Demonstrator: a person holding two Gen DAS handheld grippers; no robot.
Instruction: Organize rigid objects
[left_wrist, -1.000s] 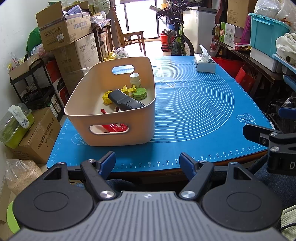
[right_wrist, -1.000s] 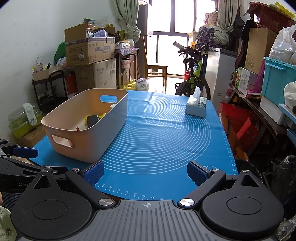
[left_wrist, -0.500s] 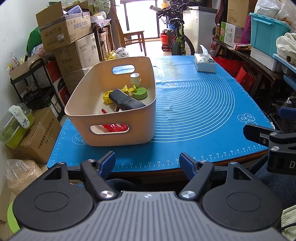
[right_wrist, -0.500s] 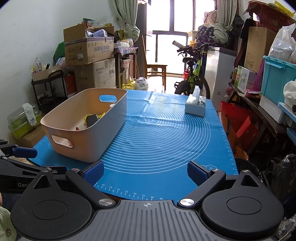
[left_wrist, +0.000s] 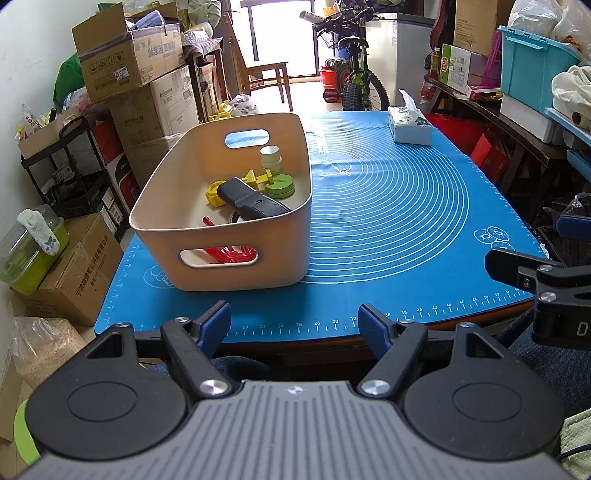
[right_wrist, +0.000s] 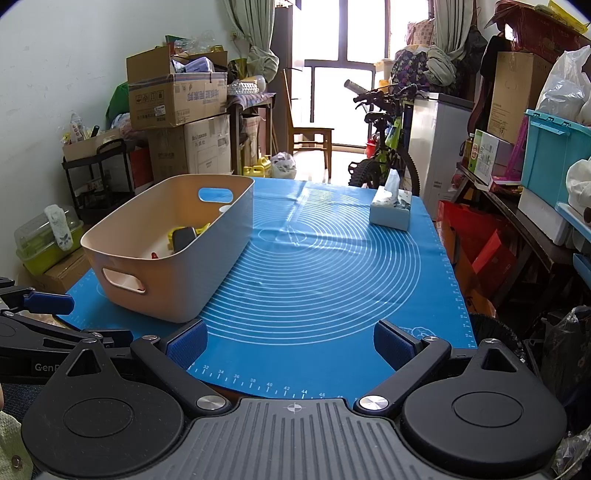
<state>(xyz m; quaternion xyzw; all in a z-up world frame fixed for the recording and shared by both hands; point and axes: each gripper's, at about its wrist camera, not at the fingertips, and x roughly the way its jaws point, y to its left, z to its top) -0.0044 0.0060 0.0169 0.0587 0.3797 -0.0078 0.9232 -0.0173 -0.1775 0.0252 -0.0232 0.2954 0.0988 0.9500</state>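
Both grippers hang back at the near table edge, holding nothing. Left gripper (left_wrist: 293, 319): fingers spread wide. Right gripper (right_wrist: 290, 341): fingers spread wide too.

The task's things sit inside the beige bin (left_wrist: 236, 254), on the left part of the blue mat (left_wrist: 388, 206): a dark handheld device (left_wrist: 251, 201) lying across a yellow clip (left_wrist: 236, 182), green discs (left_wrist: 280, 185), a small white cup (left_wrist: 270, 159) and a red clip (left_wrist: 229, 254) showing through the near handle cutout. Nothing loose is visible on the mat; the sorting looks done or close to it.

Risks, as judged:
- The bin sits near the mat's left edge; a nudge from the left gripper could slide it toward the drop.
- Reaching in again could catch the dark device, which is propped on other pieces, and shift the pile.
- The two grippers are close together at the near edge and could knock each other.
- A tissue box (left_wrist: 409, 127) stands at the far right of the mat, well apart from the bin.

Writing: ruler numbers (20, 22, 24 … 46) along the mat's near edge; "Gen…" on the left gripper's body in the right view; "D" on the right gripper's body in the left view. Carton print in the background is too small to read.
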